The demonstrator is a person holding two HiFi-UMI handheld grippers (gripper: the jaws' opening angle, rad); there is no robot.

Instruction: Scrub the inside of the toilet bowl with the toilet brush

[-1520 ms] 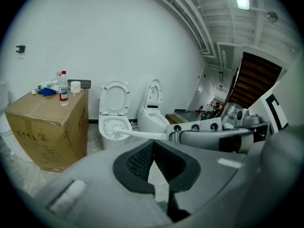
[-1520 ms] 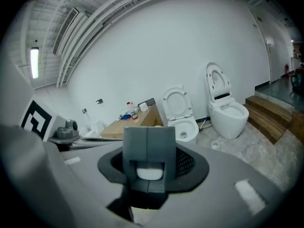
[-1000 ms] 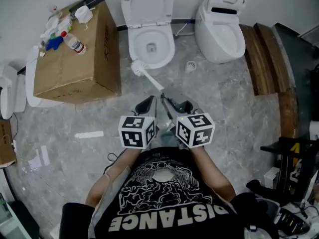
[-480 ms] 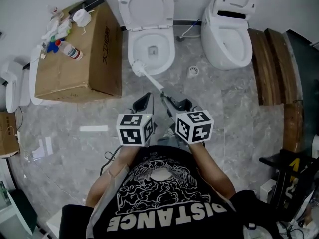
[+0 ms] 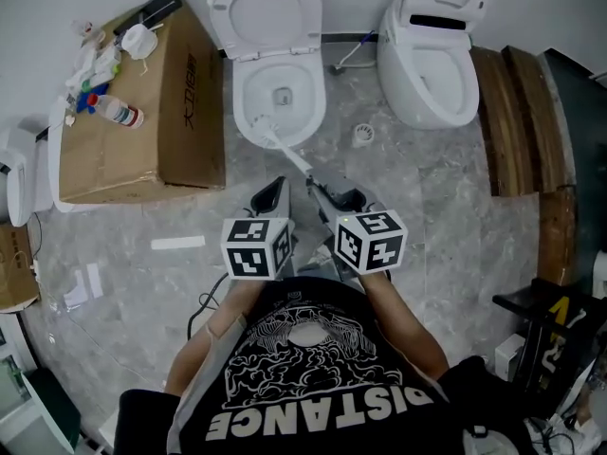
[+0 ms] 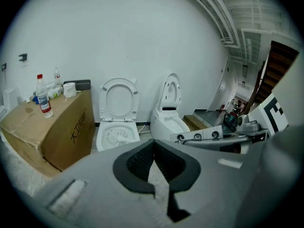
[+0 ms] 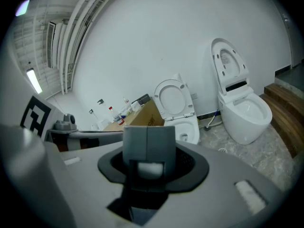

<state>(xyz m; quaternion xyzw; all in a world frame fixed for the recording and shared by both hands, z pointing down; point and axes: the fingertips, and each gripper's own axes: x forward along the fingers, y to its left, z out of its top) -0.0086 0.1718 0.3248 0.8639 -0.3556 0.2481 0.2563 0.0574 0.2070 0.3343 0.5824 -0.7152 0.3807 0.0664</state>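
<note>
The word "DISTANCE" is seen printed in large white capitals across the black T-shirt (image 5: 313, 387) worn by the person, upside down in the head view. A line of dark red Chinese characters is carried on the side of the cardboard box (image 5: 142, 131), but they cannot be read with certainty.

mock bathroom: two toilets (image 5: 313, 102), cardboard box (image 5: 142, 131)

wear: black short-sleeved T-shirt (image 5: 313, 387), white graphic, lettering, 6 o'clock | left gripper (image 5: 275, 192), right gripper (image 5: 324, 192): white cubes, black square markers
</note>
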